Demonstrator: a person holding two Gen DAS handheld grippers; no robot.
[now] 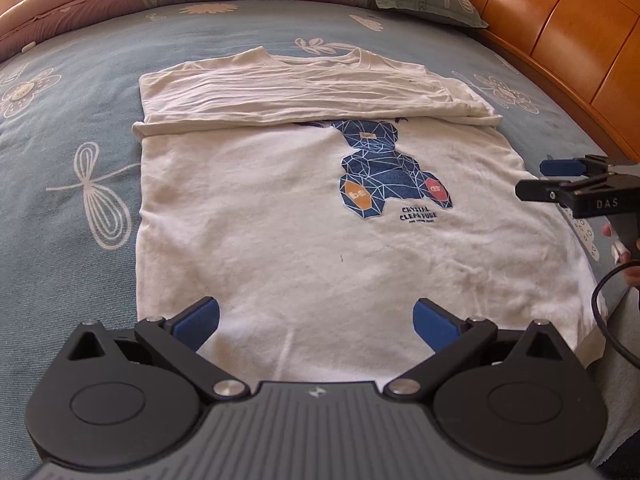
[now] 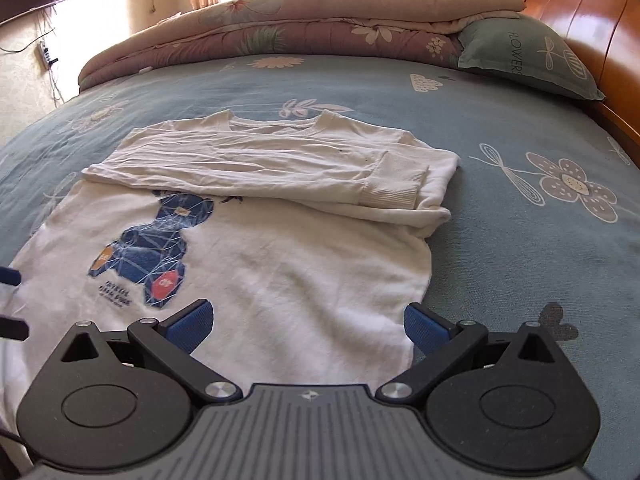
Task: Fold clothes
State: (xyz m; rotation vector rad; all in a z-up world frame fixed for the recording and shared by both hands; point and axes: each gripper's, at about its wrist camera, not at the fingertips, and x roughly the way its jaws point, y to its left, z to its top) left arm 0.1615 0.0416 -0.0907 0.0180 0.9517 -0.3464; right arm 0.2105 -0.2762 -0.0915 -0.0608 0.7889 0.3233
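A white long-sleeved shirt (image 1: 312,240) with a blue bear print (image 1: 384,168) lies flat on the bed, sleeves folded across its chest (image 1: 304,96). My left gripper (image 1: 316,326) hovers open over the shirt's hem, nothing between its blue pads. In the right wrist view the same shirt (image 2: 288,264) shows with a ribbed cuff (image 2: 394,188) at its right side. My right gripper (image 2: 308,324) is open above the hem near the shirt's right edge. The right gripper (image 1: 560,178) also appears at the right of the left wrist view, held by a hand (image 1: 624,256).
The blue flowered bedsheet (image 2: 520,240) surrounds the shirt. A rolled pink quilt (image 2: 280,36) and a green pillow (image 2: 524,56) lie at the far end. A wooden headboard (image 1: 568,28) runs along the right. A black cable (image 1: 604,320) hangs by the hand.
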